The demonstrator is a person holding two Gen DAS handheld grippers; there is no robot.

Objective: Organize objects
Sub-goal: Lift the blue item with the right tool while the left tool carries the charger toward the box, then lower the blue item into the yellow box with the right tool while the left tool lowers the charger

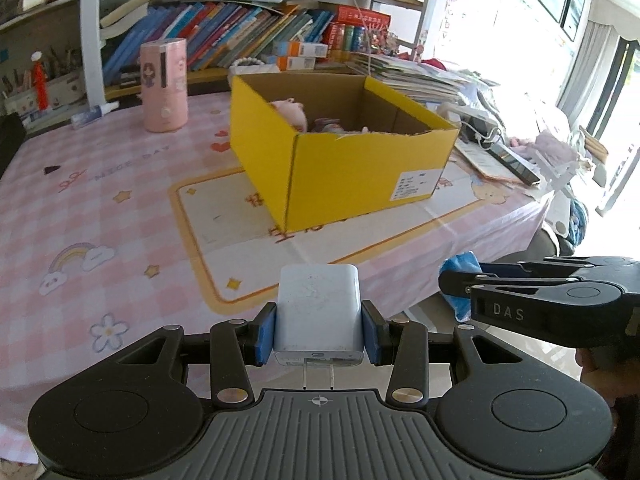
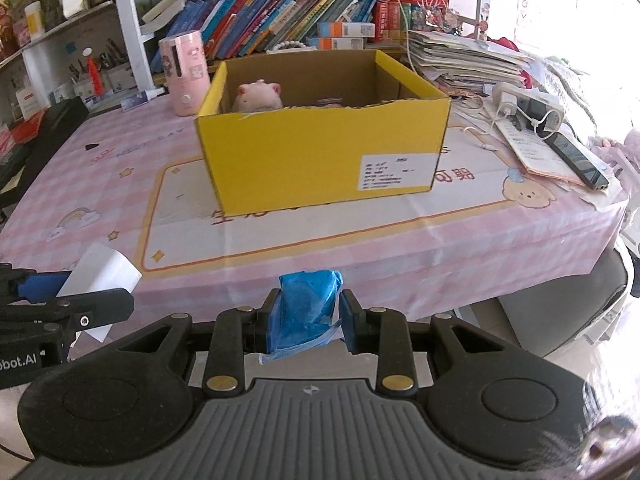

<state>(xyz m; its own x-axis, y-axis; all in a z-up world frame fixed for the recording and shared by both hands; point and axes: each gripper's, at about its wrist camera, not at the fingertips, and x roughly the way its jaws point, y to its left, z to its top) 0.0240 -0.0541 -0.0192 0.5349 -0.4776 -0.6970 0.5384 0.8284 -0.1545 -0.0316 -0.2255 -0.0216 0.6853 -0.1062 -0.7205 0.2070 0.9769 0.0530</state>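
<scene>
Left hand-held gripper (image 1: 319, 334): I've got it clamped on a white charger (image 1: 319, 312), prongs toward the camera.
Right hand-held gripper (image 2: 307, 322): gripping a crumpled blue mask (image 2: 306, 312).
Yellow box (image 2: 320, 156): ahead on the tabletop (image 2: 100, 184); pink plush toy (image 2: 258, 96) inside, half hidden by the wall.

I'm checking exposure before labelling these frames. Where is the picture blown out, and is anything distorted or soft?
Left wrist view: window side at right is blown out white; fisheye bends the table edge; white charger in the left gripper is sharp. Right wrist view: glare at upper right, yellow box evenly lit; blue folded mask in the right gripper is clear.
</scene>
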